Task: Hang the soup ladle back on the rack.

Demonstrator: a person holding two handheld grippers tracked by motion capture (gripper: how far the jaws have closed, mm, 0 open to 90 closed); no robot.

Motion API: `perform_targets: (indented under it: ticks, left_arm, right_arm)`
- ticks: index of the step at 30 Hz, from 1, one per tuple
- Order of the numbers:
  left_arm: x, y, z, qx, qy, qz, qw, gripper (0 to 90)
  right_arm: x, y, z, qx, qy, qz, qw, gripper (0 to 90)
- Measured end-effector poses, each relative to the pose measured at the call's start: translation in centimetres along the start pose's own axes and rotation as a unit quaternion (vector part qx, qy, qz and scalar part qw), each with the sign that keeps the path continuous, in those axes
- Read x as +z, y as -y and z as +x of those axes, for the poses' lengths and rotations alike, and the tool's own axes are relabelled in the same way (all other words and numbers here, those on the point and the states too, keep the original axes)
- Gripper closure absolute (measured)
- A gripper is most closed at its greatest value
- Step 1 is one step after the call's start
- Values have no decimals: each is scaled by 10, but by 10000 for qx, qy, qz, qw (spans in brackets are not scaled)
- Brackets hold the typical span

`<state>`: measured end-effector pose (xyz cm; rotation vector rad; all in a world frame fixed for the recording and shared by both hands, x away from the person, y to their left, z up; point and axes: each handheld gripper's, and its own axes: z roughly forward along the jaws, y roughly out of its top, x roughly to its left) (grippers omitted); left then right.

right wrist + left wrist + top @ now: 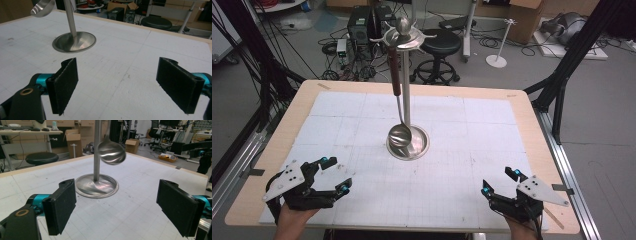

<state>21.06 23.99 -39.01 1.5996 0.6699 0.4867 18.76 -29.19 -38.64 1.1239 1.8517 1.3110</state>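
Ladle [399, 134]: hangs by its dark red handle from a hook at the top of the stand, centre of the high view; its bowl sits low, just above the base and close beside the pole. In the left gripper view the bowl [111, 152] looks blurred, upper centre, so it may be swinging.
Stand [406, 75]: 1 slim steel pole on a round dish-like base [419, 146], with several hooks at the top; upright, mid-table.
Left gripper [331, 174]: lower left of the high view, jaws spread wide, nothing between them; pads [61, 203] frame bare mat.
Right gripper [500, 182]: lower right of the high view, jaws also wide apart and empty; pads [64, 81] face the stand's base [74, 41] at upper left.
Table [532, 115]: wooden top under a white gridded mat, both grippers well apart from the stand.
Risk 1, tipping: the stand looks tall and narrow-footed; a sideways pull on the ladle instead of a lift off the hook could topple it.
Risk 2, slip: the handle is round and smooth-looking; a grip taken low on the thin steel neck may let the ladle rotate or drop onto the base.
Risk 3, missed grasp: if the bowl is swinging, closing on it early could knock it against the pole.
Risk 4, snagging: the neighbouring hooks at the top could catch a jaw or the trailing cable on approach.
Safer route, by my judgement: 1 gripper steadies the pole while the other takes the handle high.
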Motion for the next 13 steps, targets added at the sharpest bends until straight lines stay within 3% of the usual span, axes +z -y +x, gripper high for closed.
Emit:
perform_targets:
  ticks: [13]
  left_arm:
    - [2, 1, 1, -22, -21, 36, 10000, 166]
  right_arm:
    - [0, 1, -3, 33, -10, 6, 10000, 172]
